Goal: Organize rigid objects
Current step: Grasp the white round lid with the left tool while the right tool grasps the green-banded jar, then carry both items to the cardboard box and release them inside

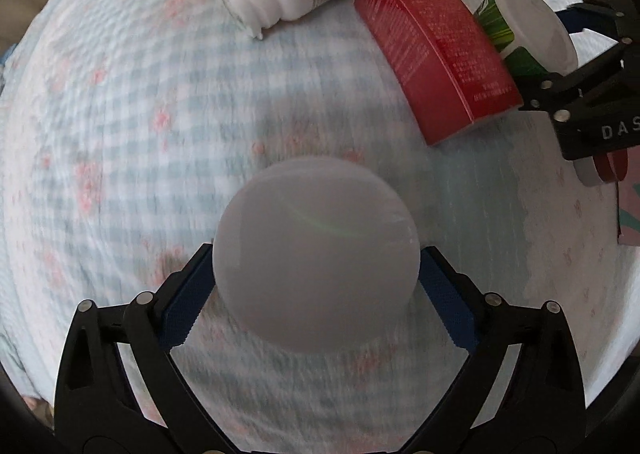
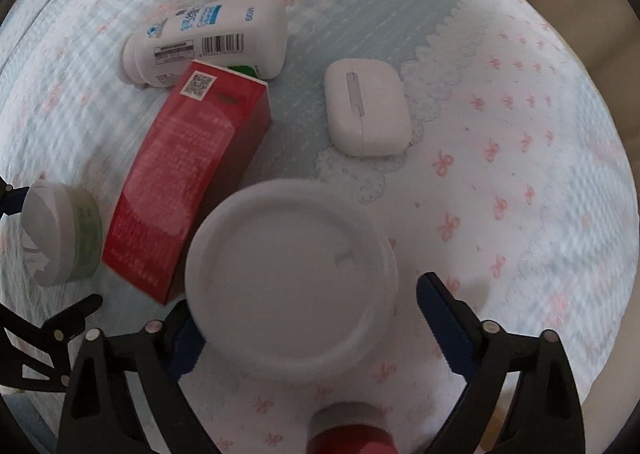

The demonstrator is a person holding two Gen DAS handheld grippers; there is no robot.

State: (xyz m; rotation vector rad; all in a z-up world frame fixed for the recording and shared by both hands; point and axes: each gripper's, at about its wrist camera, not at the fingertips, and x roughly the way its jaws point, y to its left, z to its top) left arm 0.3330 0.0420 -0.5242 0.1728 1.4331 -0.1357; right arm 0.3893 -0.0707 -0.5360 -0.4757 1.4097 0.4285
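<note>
A: What is held by the left gripper (image 1: pixel 316 286)?

B: A round white-lidded jar with a green label (image 1: pixel 316 254) is clamped between its blue-padded fingers (image 1: pixel 182 310); the pads are pressed against both sides of it; in the right wrist view the same jar (image 2: pixel 60 232) is seen at the far left, beside the near end of the red box.

A: And the right gripper (image 2: pixel 304 314)?

B: A second round jar with a white plastic lid (image 2: pixel 292 278) is seen between its fingers; the left pad is hidden behind the lid, while a gap is seen between the right pad (image 2: pixel 440 318) and the lid; whether the jar is gripped cannot be told.

A: Where are the other objects found?

B: A long red cardboard box with white print (image 2: pixel 188 182) is laid flat on the pale blue quilted cloth with pink bows (image 2: pixel 520 174); its far end is touched by a white plastic bottle with a barcode label (image 2: pixel 208 42), laid on its side; a white rounded-rectangular case (image 2: pixel 366 112) is set apart to the right of the box; a red cylinder with a white cap (image 2: pixel 348 430) is partly shown at the near edge.
</note>
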